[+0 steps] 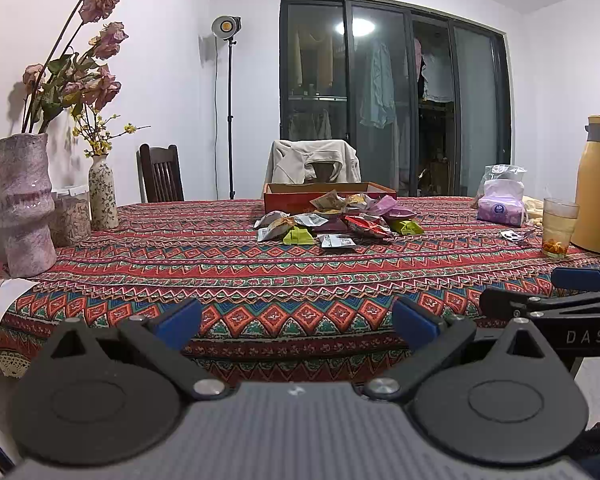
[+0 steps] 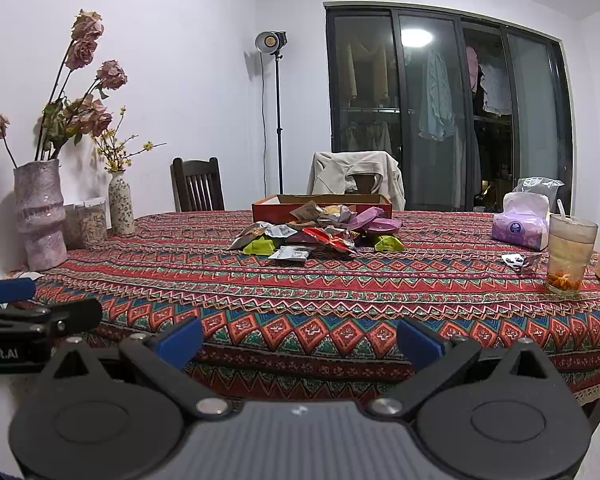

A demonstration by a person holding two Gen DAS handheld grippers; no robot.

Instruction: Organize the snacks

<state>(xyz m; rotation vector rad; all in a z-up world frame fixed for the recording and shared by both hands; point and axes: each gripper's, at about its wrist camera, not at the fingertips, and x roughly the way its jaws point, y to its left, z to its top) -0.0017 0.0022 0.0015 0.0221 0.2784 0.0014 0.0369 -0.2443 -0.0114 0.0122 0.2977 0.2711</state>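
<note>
A pile of small snack packets (image 1: pixel 332 222) in green, purple, red and silver lies in the middle of the patterned tablecloth, in front of a shallow red cardboard box (image 1: pixel 292 196). The pile (image 2: pixel 320 234) and the box (image 2: pixel 268 210) also show in the right wrist view. My left gripper (image 1: pixel 298 320) is open and empty at the table's near edge, well short of the pile. My right gripper (image 2: pixel 300 338) is open and empty beside it, also at the near edge. One loose packet (image 2: pixel 518 260) lies apart at the right.
Two vases (image 1: pixel 20 200) with dried flowers and a jar stand at the left. A tissue pack (image 1: pixel 502 204), a glass of drink (image 1: pixel 558 226) and a yellow flask (image 1: pixel 598 184) stand at the right. Chairs (image 1: pixel 160 174) stand behind the table.
</note>
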